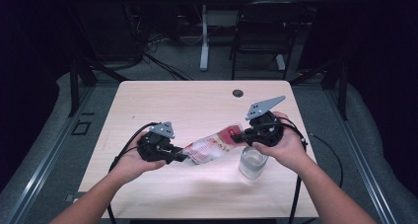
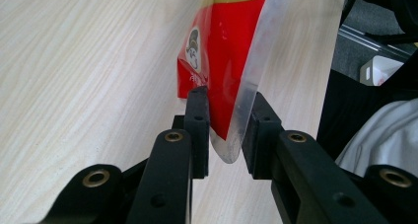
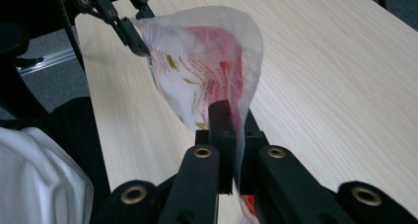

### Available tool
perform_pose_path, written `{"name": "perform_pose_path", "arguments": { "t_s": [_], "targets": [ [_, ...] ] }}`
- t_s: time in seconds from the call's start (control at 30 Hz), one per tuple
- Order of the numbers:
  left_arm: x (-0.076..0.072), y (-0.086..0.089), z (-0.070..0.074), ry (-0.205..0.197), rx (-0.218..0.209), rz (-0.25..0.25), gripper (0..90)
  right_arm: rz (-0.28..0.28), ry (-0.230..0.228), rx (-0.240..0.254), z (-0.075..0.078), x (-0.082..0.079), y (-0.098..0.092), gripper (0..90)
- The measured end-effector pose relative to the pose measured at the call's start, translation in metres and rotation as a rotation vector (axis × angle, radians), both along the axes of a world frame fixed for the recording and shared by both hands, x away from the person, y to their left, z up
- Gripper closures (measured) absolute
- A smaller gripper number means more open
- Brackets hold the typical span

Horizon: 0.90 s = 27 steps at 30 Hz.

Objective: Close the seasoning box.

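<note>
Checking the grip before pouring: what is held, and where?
The snack bag is held: right gripper shut on one end; left gripper around the other end's edge.

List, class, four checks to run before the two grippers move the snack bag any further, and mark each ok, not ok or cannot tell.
1. Right gripper shut on the snack bag: ok.
2. Left gripper clamped on the bag's other end: not ok; a gap shows beside the film.
3. Bag lifted off the table: ok.
4. Glass clear of the right hand: not ok; it stands just below it.
5. Bag sealed: cannot tell.
</note>
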<state>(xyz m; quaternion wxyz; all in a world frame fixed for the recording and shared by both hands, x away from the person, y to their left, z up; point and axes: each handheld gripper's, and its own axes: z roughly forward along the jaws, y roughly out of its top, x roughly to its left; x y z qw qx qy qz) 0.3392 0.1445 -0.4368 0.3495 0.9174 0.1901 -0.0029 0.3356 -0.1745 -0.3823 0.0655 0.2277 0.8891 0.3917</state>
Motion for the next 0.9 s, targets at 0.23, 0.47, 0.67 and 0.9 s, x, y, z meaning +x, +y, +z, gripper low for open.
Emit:
{"name": "perform_pose_path", "arguments": {
  "t_s": [0.23, 0.47, 0.67, 0.9],
  "targets": [
    [0.001, 0.001, 0.004, -0.008, -0.004, 0.009, 76.6, -0.013, 0.006, 0.009, -0.007, 0.001, -0.004, 89.7],
    [0.001, 0.002, 0.006, -0.01, -0.009, 0.005, 76.8, -0.022, 0.014, 0.012, -0.013, 0.001, -0.007, 89.6],
    [0.002, 0.001, 0.009, -0.013, -0.013, 0.008, 77.0, -0.034, 0.022, 0.024, -0.019, 0.001, -0.01, 89.5],
    [0.003, 0.0, 0.012, -0.017, -0.018, 0.01, 77.2, -0.045, 0.028, 0.026, -0.025, 0.002, -0.014, 89.3]
  ]
}}
